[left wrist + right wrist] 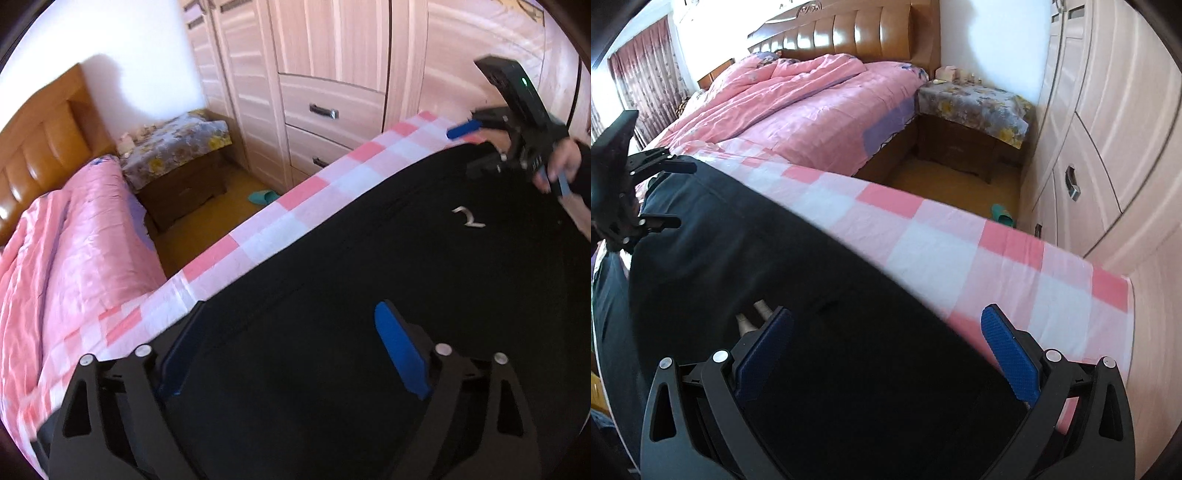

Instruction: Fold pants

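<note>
Black pants (783, 280) cover near half of checkered sheet (960, 236). Far strip of sheet bare, passable. Beyond edge: floor gap, slipper (1001, 217), nightstand (971, 125), wardrobe (1115, 147).

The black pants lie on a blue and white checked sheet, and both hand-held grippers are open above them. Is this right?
Not quite: the checked sheet is pink and white, as the right wrist view shows. The black pants do lie on it, with the left hand-held gripper and right hand-held gripper open.

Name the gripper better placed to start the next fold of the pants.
Neither clearly: both are open and over the pants. The right gripper sits by the drawstring tips at the waist end; the left gripper hovers over plain cloth. Slight edge: right.
</note>
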Demonstrator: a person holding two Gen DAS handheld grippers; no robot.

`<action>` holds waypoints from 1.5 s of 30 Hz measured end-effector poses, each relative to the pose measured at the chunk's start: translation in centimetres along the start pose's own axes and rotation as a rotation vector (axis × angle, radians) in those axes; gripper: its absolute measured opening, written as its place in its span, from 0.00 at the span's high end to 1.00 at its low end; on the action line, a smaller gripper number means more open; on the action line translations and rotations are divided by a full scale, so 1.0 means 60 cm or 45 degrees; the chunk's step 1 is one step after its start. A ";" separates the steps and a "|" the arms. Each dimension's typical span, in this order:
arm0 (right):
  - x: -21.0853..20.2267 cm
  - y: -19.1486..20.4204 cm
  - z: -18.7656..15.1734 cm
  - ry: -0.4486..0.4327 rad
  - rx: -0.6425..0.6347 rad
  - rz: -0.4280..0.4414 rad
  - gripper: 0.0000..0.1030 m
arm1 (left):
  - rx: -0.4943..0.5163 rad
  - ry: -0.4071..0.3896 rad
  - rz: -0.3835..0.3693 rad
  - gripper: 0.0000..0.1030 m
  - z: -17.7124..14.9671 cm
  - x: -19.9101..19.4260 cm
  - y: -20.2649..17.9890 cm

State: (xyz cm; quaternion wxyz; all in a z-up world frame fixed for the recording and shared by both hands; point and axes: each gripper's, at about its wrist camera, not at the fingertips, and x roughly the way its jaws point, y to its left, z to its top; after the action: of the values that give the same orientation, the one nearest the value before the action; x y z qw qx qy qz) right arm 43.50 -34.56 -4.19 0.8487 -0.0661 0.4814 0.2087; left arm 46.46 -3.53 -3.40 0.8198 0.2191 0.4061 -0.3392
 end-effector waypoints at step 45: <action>-0.342 0.278 -0.282 -0.474 -0.352 -0.277 0.92 | 0.324 -0.373 0.268 0.94 -0.167 -0.411 -0.264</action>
State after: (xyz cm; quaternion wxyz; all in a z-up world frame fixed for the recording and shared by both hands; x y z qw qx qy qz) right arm 13.93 -30.76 5.71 0.9230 -0.1934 0.2738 0.1887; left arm 18.79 1.46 9.59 0.8667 0.3103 0.2114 -0.3283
